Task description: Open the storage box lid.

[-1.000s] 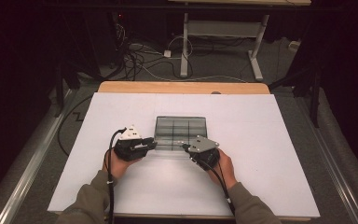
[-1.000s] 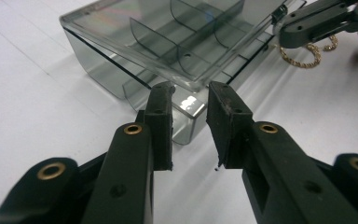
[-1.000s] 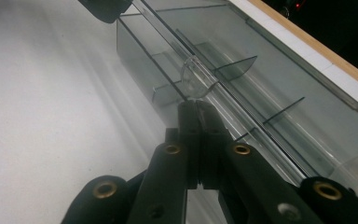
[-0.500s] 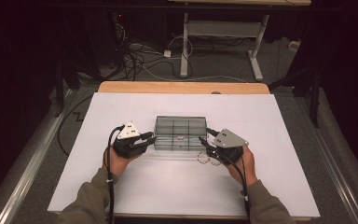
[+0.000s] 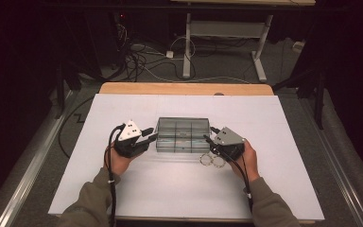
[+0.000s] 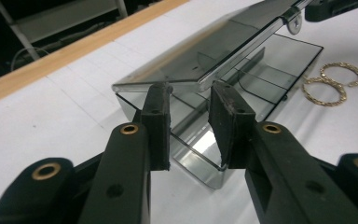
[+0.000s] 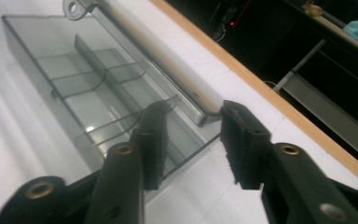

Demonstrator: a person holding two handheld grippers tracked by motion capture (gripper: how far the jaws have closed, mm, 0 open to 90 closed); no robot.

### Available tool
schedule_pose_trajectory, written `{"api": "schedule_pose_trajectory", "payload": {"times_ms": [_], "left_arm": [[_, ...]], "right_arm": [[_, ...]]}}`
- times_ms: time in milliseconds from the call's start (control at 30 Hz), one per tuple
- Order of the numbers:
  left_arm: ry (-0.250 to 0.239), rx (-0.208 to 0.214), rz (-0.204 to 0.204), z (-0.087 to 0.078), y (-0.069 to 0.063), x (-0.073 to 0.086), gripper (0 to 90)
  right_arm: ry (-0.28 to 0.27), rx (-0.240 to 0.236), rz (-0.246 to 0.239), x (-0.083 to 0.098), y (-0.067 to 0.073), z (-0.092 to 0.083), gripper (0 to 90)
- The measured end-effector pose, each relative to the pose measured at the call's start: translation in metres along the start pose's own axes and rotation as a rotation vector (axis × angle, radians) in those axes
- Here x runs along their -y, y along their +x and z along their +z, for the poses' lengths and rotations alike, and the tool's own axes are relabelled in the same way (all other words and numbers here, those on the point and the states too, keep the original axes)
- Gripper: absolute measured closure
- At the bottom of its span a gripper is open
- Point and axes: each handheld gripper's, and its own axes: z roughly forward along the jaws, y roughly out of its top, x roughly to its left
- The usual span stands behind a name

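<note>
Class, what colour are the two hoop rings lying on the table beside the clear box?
Gold; the rings show best in the left gripper view.

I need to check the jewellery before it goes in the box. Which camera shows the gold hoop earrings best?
The left gripper view: the gold hoop earrings lie sharp on the white table right of the clear box, their twisted texture visible. The high view shows them as two small rings by the right gripper.

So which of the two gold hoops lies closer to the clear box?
The left hoop, lying just off the box's front right corner; the other hoop sits beside it, further right.
</note>
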Motion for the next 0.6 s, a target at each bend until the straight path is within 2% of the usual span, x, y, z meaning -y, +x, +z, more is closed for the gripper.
{"api": "schedule_pose_trajectory", "payload": {"times_ms": [133,233,333,600], "left_arm": [[0.005,-0.028,0.038,0.004,-0.001,-0.004,63.4],[0.009,-0.09,0.102,0.006,-0.004,-0.01,58.4],[0.01,-0.123,0.141,0.008,-0.006,-0.014,58.4],[-0.013,-0.107,0.142,0.013,0.007,-0.031,62.7]], "right_arm": [[-0.007,0.009,-0.006,-0.003,-0.003,-0.001,72.5],[0.006,0.018,-0.022,-0.008,-0.007,0.0,77.0],[0.006,0.018,-0.022,-0.012,-0.01,0.0,78.8],[0.005,0.033,-0.025,-0.023,-0.019,0.002,81.0]]}}
